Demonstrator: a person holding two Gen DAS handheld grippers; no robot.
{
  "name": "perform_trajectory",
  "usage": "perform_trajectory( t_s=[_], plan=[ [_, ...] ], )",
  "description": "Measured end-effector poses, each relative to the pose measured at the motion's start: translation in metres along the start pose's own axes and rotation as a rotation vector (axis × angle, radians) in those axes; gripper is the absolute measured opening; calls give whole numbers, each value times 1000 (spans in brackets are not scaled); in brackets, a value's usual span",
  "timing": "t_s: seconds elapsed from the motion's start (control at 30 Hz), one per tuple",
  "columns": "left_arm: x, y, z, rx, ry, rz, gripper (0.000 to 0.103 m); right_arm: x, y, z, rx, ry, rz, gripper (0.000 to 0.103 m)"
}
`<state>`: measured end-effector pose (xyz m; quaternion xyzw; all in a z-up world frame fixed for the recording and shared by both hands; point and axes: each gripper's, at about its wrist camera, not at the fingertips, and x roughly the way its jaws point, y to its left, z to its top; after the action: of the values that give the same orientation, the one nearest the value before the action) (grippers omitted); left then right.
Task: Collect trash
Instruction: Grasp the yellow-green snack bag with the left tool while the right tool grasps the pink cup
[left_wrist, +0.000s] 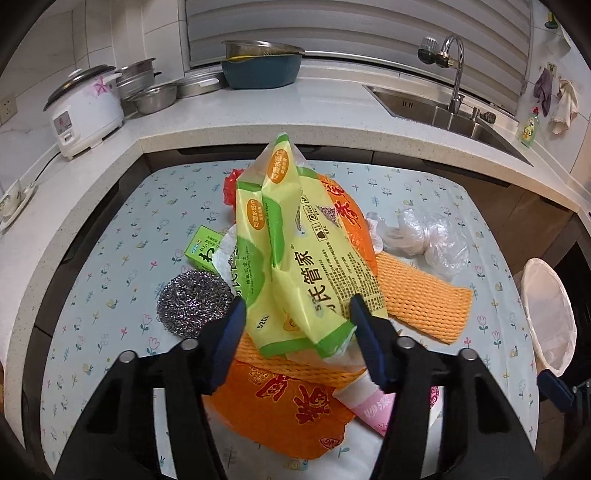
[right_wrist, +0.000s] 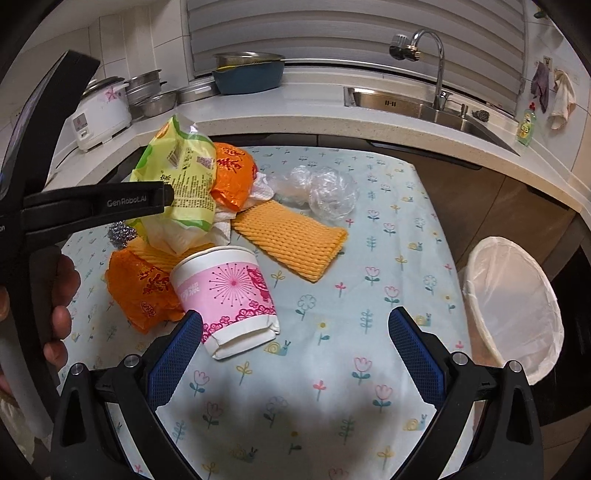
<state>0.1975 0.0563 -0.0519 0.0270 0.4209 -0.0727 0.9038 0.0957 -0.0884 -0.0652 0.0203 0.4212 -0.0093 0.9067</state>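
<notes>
Looking along my left gripper (left_wrist: 297, 325), I see its 2 blue ribbed fingers (left_wrist: 231, 343) on either side of the lower end of a glossy yellow-green wrapper (left_wrist: 295, 258). The wrapper is crinkled plastic film, standing tilted up from the heap, and I cannot tell whether the pads actually press it or only flank it. Under it lie a crumpled orange plastic bag (left_wrist: 280, 417), a ribbed orange foam net sleeve (left_wrist: 424, 299), a knotted clear plastic bag (left_wrist: 432, 236), white tissue and a small green box (left_wrist: 203, 249). A round steel-wool scourer (left_wrist: 192, 302) sits just beside the left finger.

My right gripper (right_wrist: 295, 347) has its fingers spread wide with nothing between them. A pink-and-white paper cup (right_wrist: 229, 291) lies on its side, squashed at the base, just beside the left finger of that gripper and touching the orange bag.

All of this rests on the table (right_wrist: 332, 387), covered in a pale blue flower-print cloth. A round bin (right_wrist: 513, 306) lined with a thin white bag stands off the table's right edge.
</notes>
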Motion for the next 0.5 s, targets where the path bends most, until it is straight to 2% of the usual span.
perform_trajectory(
  t_s=[0.03,0.07,0.13,0.3,0.5],
  plan=[
    [2,1,0,-1,5,-8,40,5,4,1,-9,5,6,96],
    [4,3,0,-2,9,-19,27,10,9,1,-17,12,11,96],
    [5,5,1,-5,11,-25,21,20,17,2,-32,23,23,96],
    [-1,10,3,-5,-13,-39,12,40,34,0,-70,51,45,96],
    [-4,15,4,-16,-16,-68,11,65,44,0,-108,78,38,96]
  ],
)
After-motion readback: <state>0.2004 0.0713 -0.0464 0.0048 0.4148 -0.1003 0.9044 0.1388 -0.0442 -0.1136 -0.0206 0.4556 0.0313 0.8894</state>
